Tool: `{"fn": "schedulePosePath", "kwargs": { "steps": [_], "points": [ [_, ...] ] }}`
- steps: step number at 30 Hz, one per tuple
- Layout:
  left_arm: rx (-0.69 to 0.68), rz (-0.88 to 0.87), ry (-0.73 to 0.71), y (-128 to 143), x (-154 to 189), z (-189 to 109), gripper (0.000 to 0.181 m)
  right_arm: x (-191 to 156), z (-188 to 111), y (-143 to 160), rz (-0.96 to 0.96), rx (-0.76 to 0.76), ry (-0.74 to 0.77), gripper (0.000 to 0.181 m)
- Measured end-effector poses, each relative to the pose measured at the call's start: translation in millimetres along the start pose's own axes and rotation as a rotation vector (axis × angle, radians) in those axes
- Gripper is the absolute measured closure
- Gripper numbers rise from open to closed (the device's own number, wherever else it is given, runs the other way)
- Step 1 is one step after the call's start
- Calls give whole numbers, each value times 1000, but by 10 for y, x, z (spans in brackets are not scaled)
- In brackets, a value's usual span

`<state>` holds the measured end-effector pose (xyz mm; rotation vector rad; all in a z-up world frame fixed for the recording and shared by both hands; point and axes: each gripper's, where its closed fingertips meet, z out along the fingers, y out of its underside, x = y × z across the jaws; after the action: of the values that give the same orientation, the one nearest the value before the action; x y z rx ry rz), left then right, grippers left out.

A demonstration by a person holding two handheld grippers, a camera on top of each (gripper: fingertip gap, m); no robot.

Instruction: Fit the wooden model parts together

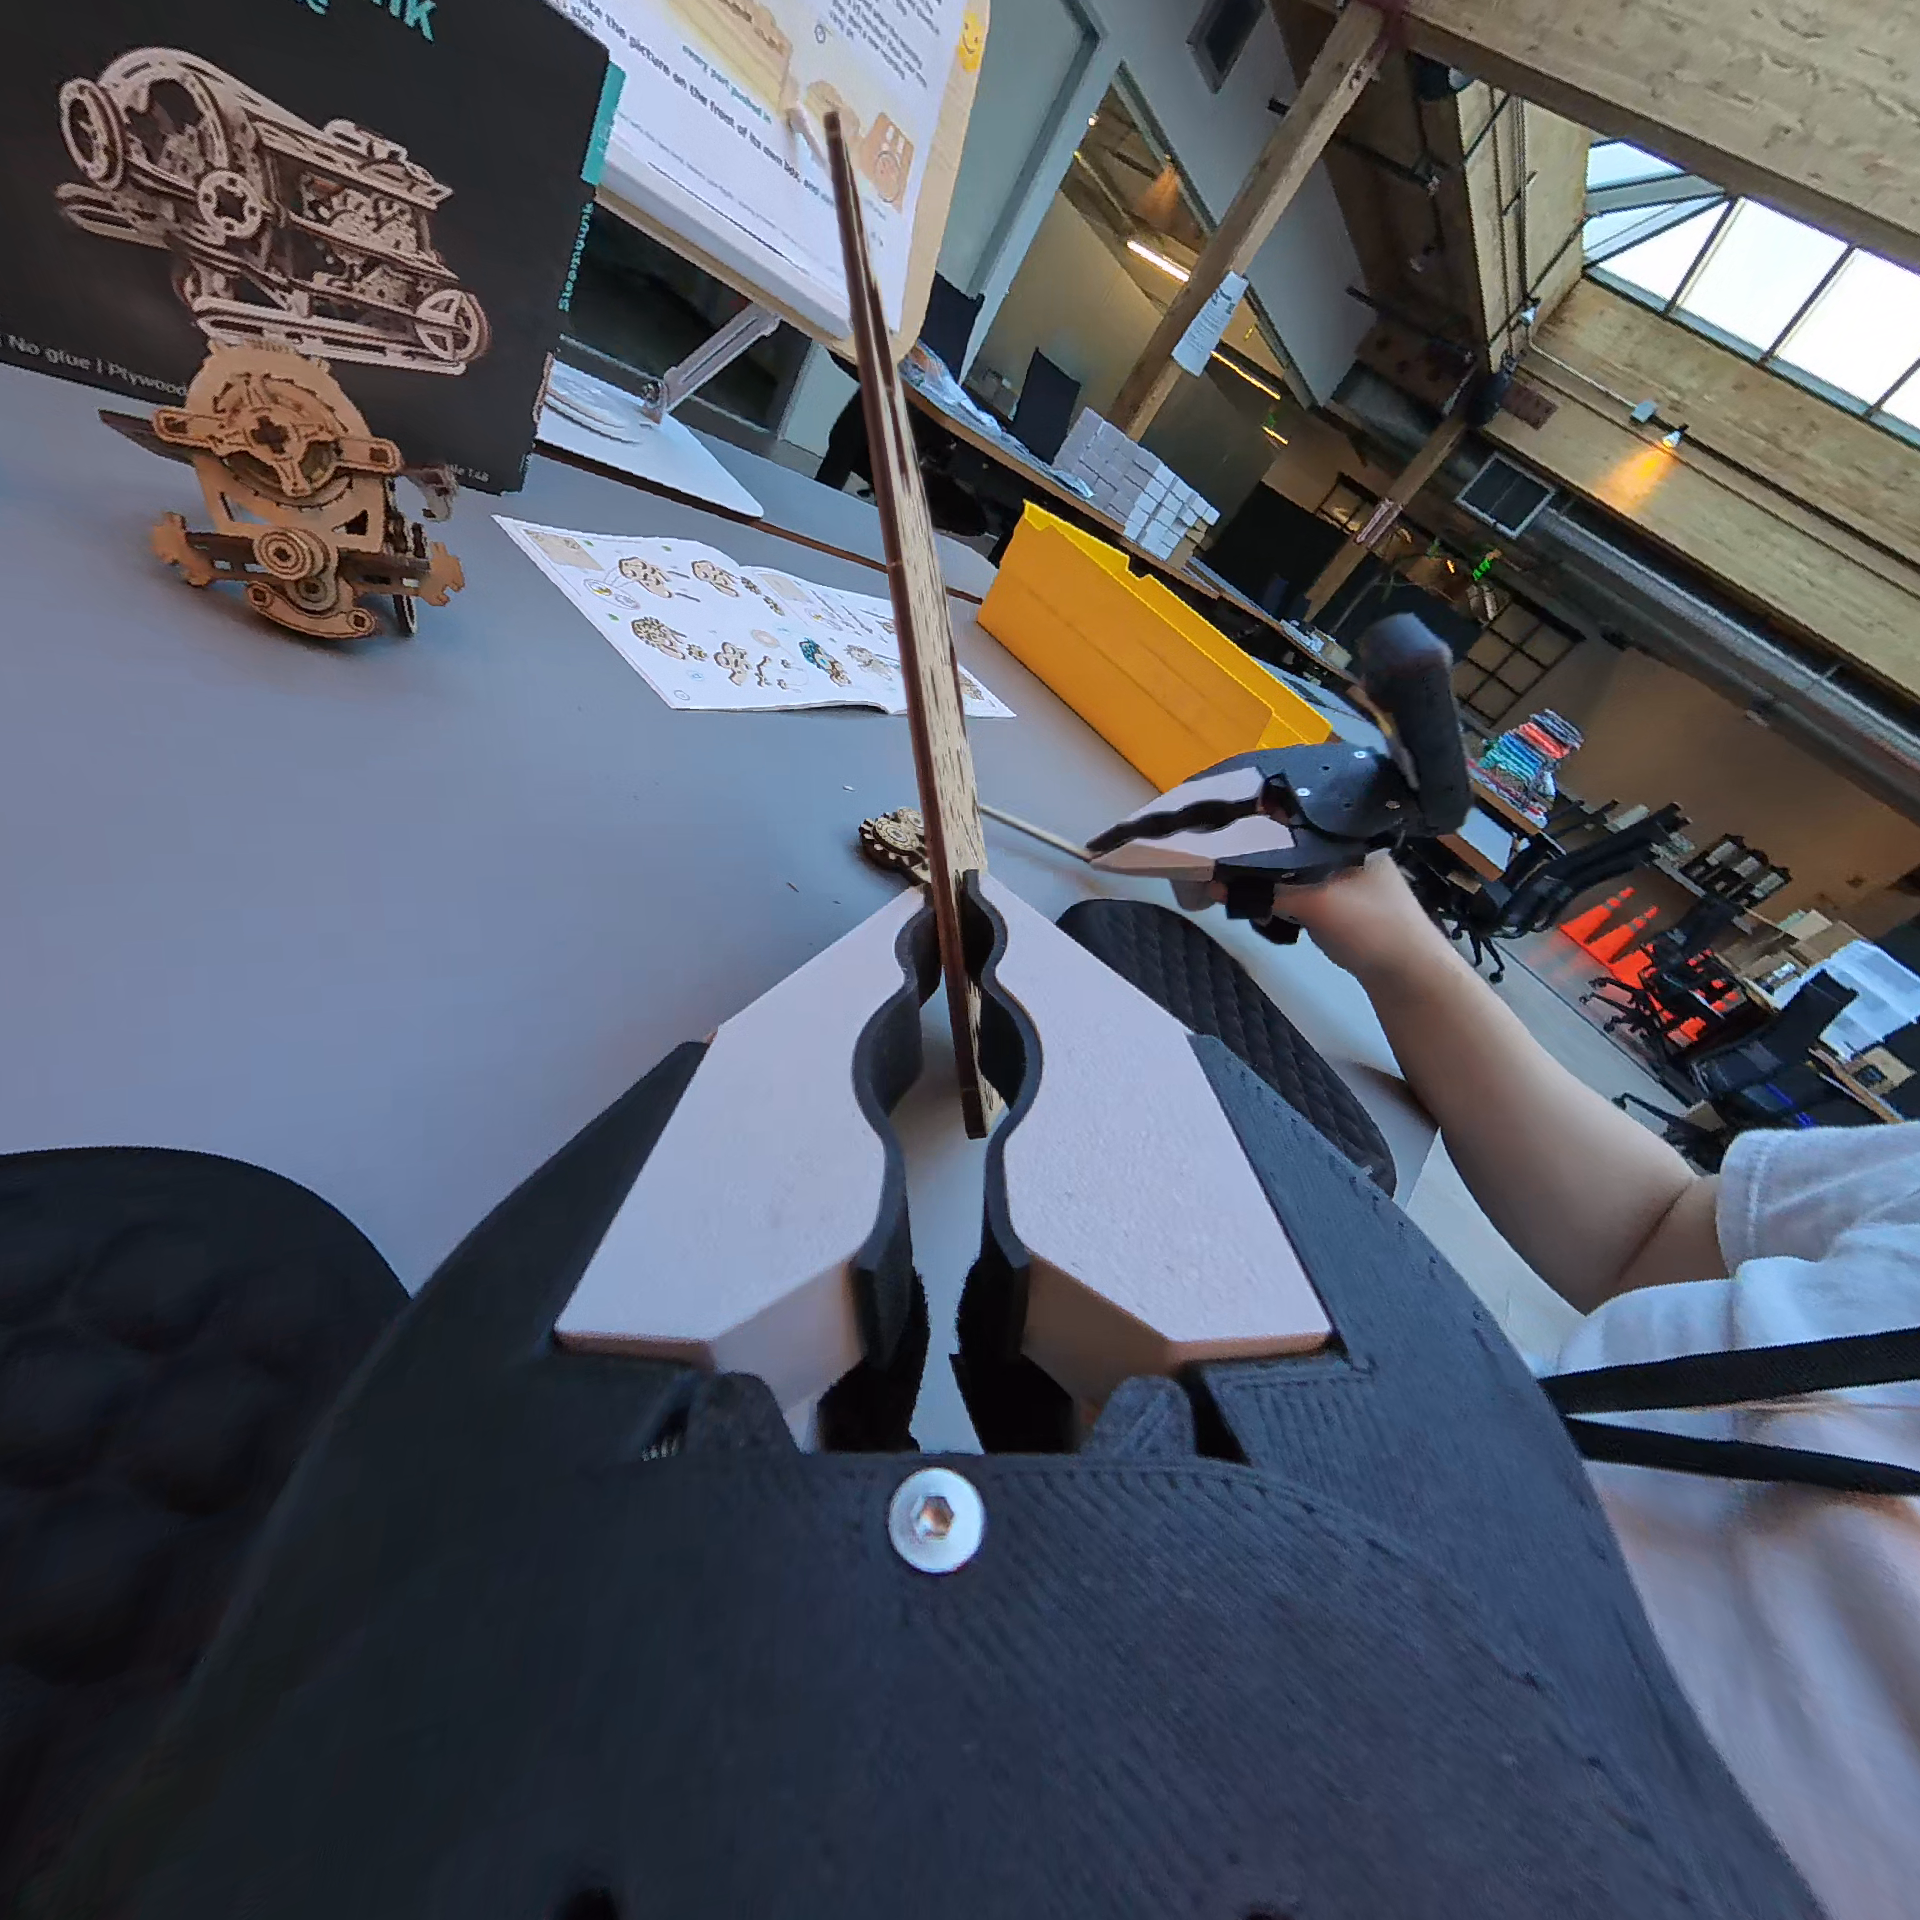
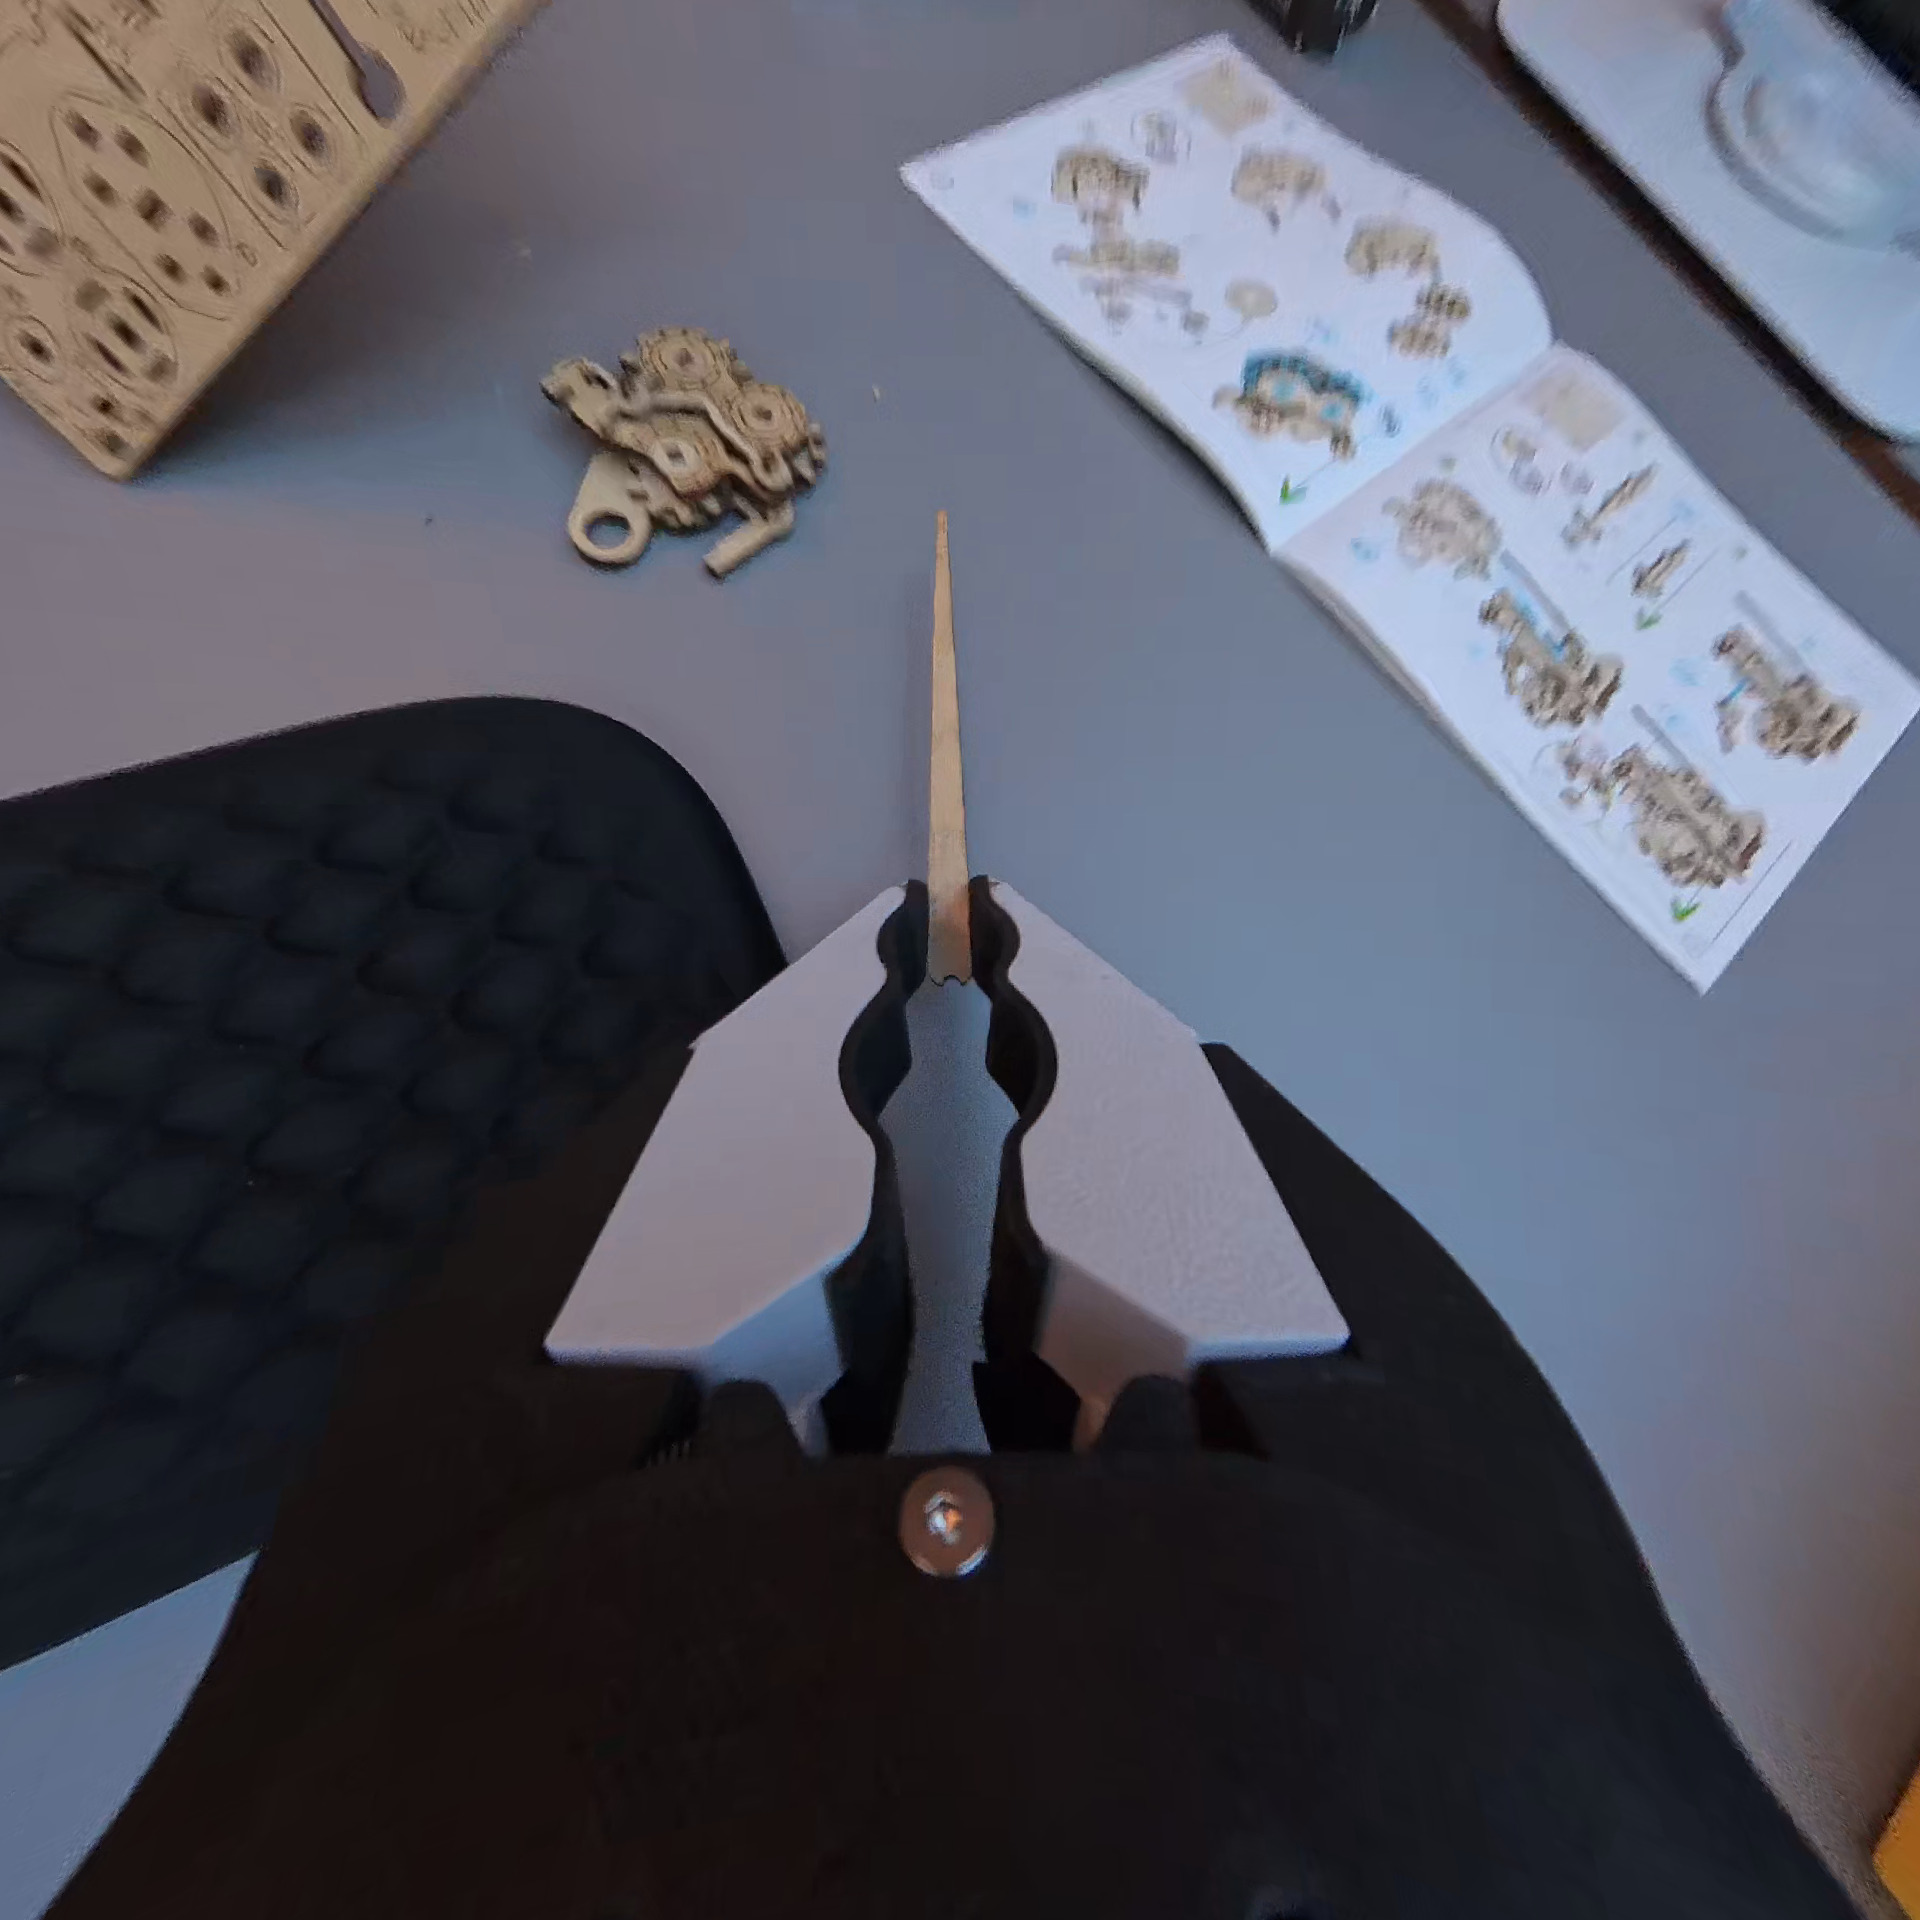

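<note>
A grey table (image 1: 312, 883) is seen in both views, and everything else rests on it or is held above it. A black box (image 1: 260, 208) picturing a wooden machine is stood at the far left, with a white stand (image 1: 665, 457) beside it. A yellow bin (image 1: 1122, 665) is placed at the table's far right edge. A black quilted mat (image 2: 312, 1039) is laid at the near edge, partly covered by the grippers. An open instruction booklet (image 2: 1403, 499) is spread flat to the right of centre. A plywood part sheet (image 1: 914, 582) is held upright and edge-on by the left gripper (image 1: 961, 935), whose jaws are closed tight on the sheet's lower edge; the same sheet is seen at the upper left of the right wrist view. A part-built wooden model (image 1: 281, 499) is stood in front of the box. A smaller gear sub-assembly (image 2: 691, 452) is laid flat on the table between the sheet and the booklet, just beyond the mat. A thin pointed wooden stick (image 2: 943, 727) is pinched at its blunt end by the nearly closed jaws of the right gripper (image 2: 948, 935), with its tip aimed toward the table near the gear sub-assembly, not touching it
</note>
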<state>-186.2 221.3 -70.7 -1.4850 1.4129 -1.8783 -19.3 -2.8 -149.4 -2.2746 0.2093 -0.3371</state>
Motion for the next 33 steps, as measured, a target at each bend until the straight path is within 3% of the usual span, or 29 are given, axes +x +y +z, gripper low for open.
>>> {"fn": "schedulePosePath", "kwargs": {
  "steps": [1,3,5,9,12,17,33],
  "points": [
    [1,-11,-11,6,-10,-5,180,-86,-116,-207,-32,92,-29,175],
    [8,-20,-43,5,-26,-2,180,-366,-416,-718,-59,272,-113,174],
    [8,5,-69,3,-1,26,180,-871,-685,-1195,-59,386,-320,174],
    [3,112,-93,-27,154,83,180,-1469,-713,-1629,-18,331,-553,175],
    [4,198,-128,-37,236,88,180,-1672,-613,-1684,85,184,-725,175],
    [24,285,-159,-58,339,77,180,-1722,-468,-1630,153,45,-737,175],
    [36,352,-173,-45,418,100,180,-1734,-414,-1610,291,-10,-831,175]
  ]
}}
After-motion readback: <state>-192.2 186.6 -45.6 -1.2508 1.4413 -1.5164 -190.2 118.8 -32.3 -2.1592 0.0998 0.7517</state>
